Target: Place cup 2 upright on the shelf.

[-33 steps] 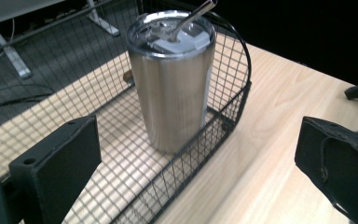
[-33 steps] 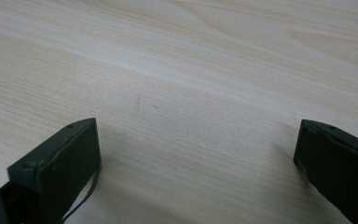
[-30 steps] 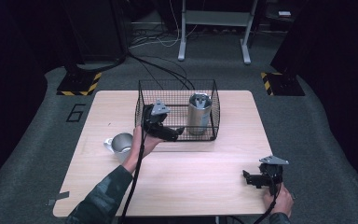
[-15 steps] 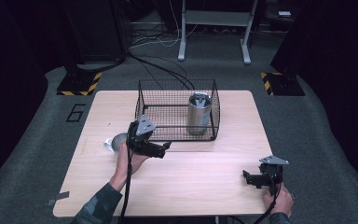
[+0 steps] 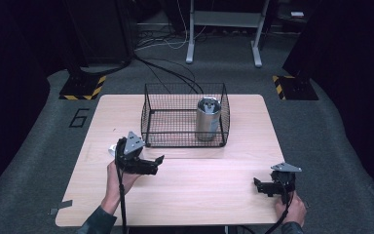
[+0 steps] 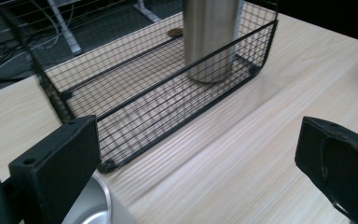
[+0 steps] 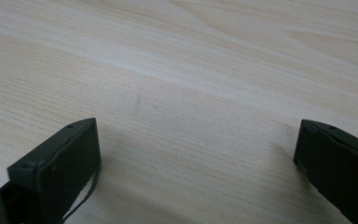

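Brushed-metal canister [image 5: 208,118], black wire basket [image 5: 175,142], matt pale wood table [image 5: 209,190].

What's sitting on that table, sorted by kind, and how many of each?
Wire basket: 1
Steel tumbler, upright inside the basket: 1
Small steel cup, by the left claw: 1
Hand-held claws, left and right claw, both open: 2
Total: 5

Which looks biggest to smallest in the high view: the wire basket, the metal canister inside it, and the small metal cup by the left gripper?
1. Wire basket, by far the widest.
2. Metal canister, standing upright in the basket's right end.
3. Small metal cup, smallest as seen, though the left gripper hides most of it, so its true size is unsure.
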Motion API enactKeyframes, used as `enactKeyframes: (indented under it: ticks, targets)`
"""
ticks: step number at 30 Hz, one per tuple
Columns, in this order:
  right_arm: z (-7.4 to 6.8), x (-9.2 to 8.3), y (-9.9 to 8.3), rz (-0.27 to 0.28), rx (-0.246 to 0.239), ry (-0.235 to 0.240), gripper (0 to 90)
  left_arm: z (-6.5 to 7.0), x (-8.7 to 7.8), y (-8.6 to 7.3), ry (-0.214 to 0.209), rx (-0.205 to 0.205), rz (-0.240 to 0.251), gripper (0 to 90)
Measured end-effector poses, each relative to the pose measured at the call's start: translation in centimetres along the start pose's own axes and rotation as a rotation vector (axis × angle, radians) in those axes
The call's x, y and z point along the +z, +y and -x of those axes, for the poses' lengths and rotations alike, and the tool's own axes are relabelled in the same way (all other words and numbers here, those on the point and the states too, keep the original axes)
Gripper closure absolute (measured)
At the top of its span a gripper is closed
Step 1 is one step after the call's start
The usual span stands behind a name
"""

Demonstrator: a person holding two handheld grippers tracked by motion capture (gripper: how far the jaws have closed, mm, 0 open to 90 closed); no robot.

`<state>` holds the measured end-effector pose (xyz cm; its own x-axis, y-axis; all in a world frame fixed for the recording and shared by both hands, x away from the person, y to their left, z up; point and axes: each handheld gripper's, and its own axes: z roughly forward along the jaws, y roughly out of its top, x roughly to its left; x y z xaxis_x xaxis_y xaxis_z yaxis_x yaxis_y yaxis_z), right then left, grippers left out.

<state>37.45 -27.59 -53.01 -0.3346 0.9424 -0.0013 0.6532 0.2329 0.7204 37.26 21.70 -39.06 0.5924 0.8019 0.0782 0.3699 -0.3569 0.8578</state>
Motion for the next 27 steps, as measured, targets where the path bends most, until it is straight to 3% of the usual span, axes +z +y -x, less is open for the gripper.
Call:
enactKeyframes:
  ticks: [9, 16, 17, 20, 27]
  targets:
    - [0.0, 0.0, 0.0, -0.001, 0.000, 0.000, 0.0, -2.6, -1.4, -1.6, 0.092, -0.072, 0.018, 0.0]
    - [0.0, 0.0, 0.0, -0.001, 0.004, 0.001, 0.0, -2.6, -1.4, -1.6, 0.092, -0.072, 0.018, 0.0]
    - [0.0, 0.0, 0.0, -0.001, 0.004, 0.001, 0.0, -5.5, -0.9, -3.2, 0.116, -0.154, 0.005, 0.0]
    - [0.0, 0.0, 0.0, 0.000, 0.000, 0.000, 0.0, -6.1, -0.4, -3.7, 0.133, -0.163, -0.007, 0.0]
    - [-0.1, 0.0, 0.0, 0.001, 0.007, 0.002, 0.0, -7.5, 0.7, -4.6, 0.114, -0.179, -0.030, 0.0]
